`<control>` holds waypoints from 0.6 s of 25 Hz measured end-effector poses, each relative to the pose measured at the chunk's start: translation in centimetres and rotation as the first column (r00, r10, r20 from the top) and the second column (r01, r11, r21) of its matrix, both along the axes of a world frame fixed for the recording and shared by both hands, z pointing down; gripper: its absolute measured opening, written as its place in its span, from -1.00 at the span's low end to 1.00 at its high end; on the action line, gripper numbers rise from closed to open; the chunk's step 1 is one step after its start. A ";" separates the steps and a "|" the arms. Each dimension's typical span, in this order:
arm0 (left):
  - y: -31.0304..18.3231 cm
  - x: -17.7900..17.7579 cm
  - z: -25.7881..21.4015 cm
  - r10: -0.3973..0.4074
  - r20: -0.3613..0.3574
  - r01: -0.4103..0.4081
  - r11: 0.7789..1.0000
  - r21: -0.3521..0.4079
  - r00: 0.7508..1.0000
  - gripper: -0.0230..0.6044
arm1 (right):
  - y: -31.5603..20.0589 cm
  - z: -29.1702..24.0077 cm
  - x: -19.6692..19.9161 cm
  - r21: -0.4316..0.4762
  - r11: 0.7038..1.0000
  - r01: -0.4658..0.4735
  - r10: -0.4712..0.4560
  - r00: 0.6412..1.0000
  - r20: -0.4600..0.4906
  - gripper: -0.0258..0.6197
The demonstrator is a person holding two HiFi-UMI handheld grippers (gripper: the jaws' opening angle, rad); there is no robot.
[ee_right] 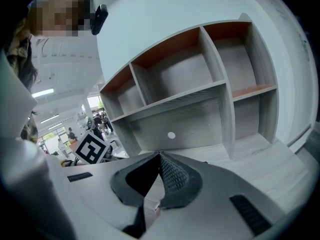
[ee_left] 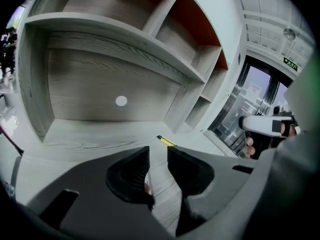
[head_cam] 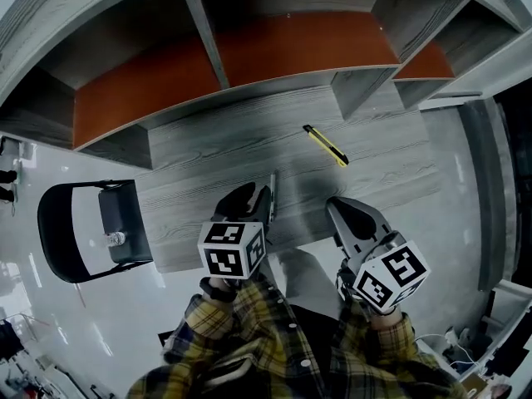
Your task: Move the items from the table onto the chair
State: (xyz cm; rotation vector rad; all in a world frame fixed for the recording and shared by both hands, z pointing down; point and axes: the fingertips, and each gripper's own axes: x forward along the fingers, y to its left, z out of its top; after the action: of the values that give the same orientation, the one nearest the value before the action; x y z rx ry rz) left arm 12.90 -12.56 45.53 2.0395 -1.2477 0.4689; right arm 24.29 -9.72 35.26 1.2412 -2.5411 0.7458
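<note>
Yellow box cutter (head_cam: pixel 326 145) lies on the grey table (head_cam: pixel 208 156), well apart from the chair (head_cam: pixel 65 235) at the left, so I'm guessing the left gripper (ee_left: pixel 158 159) has its empty jaws parted to grab it, while the right gripper (ee_right: pixel 159 158) sits closed on nothing, just idle.

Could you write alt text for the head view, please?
From above, a person in plaid holds the left gripper and right gripper over a grey table bearing a yellow utility knife; a black chair stands at left.
</note>
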 end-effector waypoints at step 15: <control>2.3 2.3 12.0 -0.030 0.103 0.053 0.972 -0.227 0.994 -0.44 | 1.3 5.2 3.3 -0.097 0.995 0.025 -0.020 0.999 0.050 -0.87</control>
State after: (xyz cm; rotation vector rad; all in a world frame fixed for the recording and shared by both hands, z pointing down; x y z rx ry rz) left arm 15.17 -10.26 57.58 1.8112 -1.2302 0.6691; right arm 27.59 -8.37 40.47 1.1751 -2.5194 0.8952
